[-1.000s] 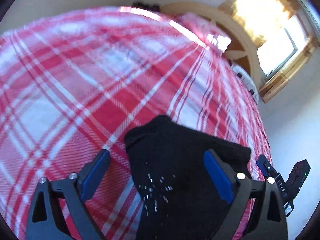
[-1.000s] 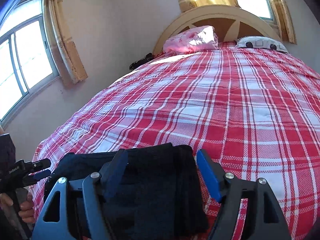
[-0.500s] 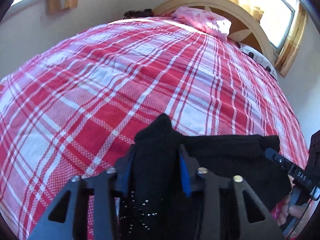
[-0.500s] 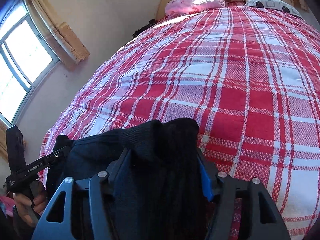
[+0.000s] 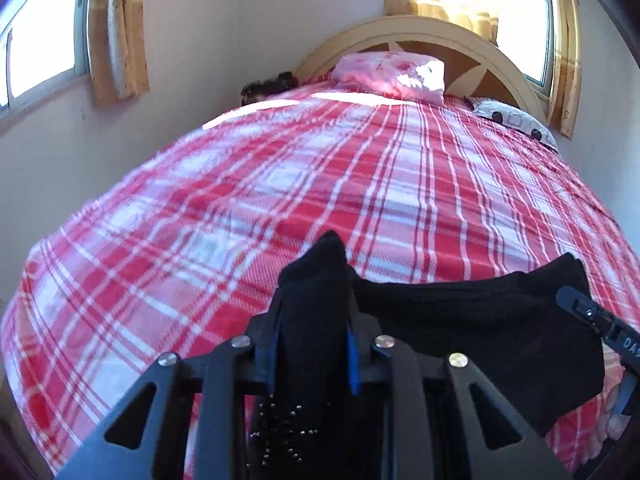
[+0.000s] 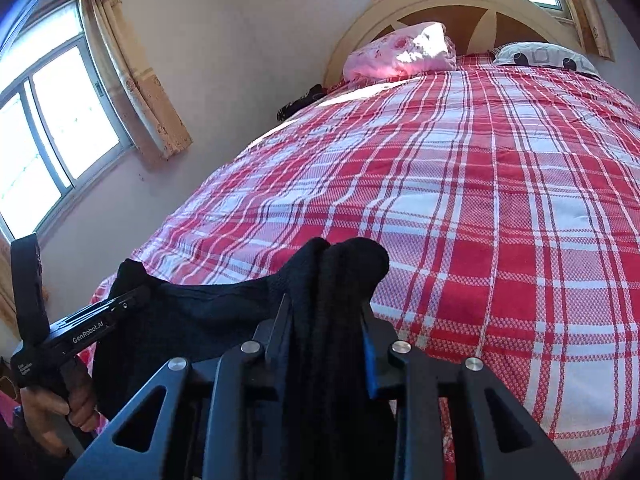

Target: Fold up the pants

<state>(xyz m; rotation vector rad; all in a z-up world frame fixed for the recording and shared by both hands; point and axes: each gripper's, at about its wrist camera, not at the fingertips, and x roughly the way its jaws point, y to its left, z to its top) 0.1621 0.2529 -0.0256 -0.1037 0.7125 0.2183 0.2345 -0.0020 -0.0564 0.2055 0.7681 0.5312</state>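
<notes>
two grippers hold the black pants at the near edge of the bed, which is covered with a red and white checked blanket. the left gripper has just been closing, and now its fingers press on a bunched corner of the cloth, which sticks out above the tips. the right gripper has just been closing too, and its fingers grip a thick bundle of the same cloth. between the two grips the pants hang in a loose band just over the blanket.

the cloth looks soft, knit-like and light, so i judge it will sag and drape, not keep any shape. it seems not slippery and not fragile; a firm pinch should be enough. small shiny studs sit on the part near the left gripper, and it is better not to pinch on them. the good places to hold are the two outer corners of one edge, as now, so that the cloth spreads flat when it is pulled gently apart.
</notes>
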